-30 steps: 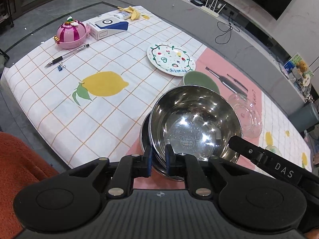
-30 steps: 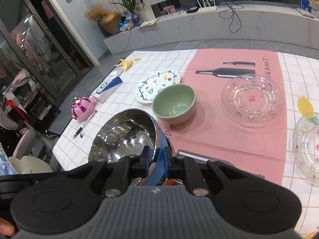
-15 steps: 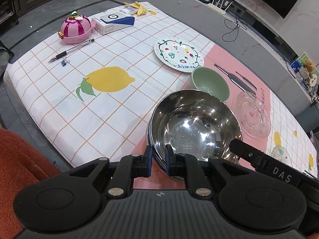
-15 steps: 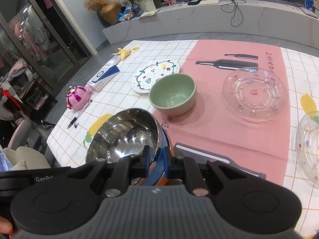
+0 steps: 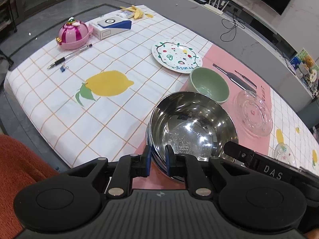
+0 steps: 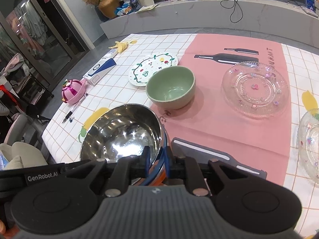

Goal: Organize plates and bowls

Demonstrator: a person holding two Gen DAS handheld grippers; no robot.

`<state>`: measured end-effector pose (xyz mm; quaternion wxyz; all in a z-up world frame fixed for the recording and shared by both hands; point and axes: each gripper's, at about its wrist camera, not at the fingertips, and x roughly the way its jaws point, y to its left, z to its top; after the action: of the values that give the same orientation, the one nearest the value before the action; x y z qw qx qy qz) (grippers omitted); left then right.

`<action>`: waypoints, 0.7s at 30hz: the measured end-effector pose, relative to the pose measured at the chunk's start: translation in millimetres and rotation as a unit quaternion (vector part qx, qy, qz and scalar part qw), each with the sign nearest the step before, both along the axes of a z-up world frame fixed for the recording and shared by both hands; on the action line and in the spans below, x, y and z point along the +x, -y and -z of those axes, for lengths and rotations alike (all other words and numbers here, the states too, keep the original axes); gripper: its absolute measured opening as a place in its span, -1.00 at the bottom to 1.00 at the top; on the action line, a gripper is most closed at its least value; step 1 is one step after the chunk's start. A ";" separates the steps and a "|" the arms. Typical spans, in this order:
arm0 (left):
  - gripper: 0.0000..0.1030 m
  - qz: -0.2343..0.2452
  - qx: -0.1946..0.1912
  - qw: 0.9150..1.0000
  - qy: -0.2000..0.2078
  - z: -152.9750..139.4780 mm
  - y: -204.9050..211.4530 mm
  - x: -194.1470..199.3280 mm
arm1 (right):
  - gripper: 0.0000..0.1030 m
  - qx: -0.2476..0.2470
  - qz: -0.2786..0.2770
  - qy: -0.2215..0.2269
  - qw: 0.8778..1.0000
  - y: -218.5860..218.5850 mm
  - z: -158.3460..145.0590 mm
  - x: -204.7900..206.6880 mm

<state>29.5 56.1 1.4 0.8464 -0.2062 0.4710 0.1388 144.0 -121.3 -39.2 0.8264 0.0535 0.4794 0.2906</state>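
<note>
- We note the table [image 5: 111,107] under its checked lemon cloth with a pink mat; compared with a second ago the scene reads from slightly higher, the dishes sitting lower and further off in both views.
- We find the steel bowl [image 5: 191,127] nested on at least one more of its kind, at the near edge on the pink mat, just in front of the green bowl [image 6: 170,88].
- The clear glass plate [image 6: 255,87] lies to the right on the mat, and the painted plate [image 5: 176,56] lies behind the green bowl; neither has shifted.
- The left gripper [image 5: 157,161] is pinched on the stack's near rim, one pad inside and one outside, as it was a second ago.
- The right gripper [image 6: 156,163] straddles the opposite rim; its jaws are opening, with the rim between them, where earlier they were clamped.
- We judge the steel stack is set down and being released; the green bowl and the plates remain to be sorted.
</note>
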 end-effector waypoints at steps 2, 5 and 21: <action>-0.69 0.003 0.001 1.000 0.003 -1.9 0.6 -0.4 | -0.61 0.006 0.000 -0.001 1.000 1.2 -1.4 -0.1; -0.55 0.009 -0.004 1.000 0.012 -5.3 -2.8 -1.3 | -0.28 0.012 -0.007 0.008 1.000 2.4 -6.4 -2.0; -0.23 0.132 0.054 0.986 0.083 -48.8 -10.3 47.3 | -0.01 0.053 0.045 0.048 0.996 32.6 -28.2 13.7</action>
<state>76.9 66.4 50.1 0.9034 -0.1068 0.4139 0.0336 157.8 -153.9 -10.9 0.8566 0.1052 0.4201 0.2805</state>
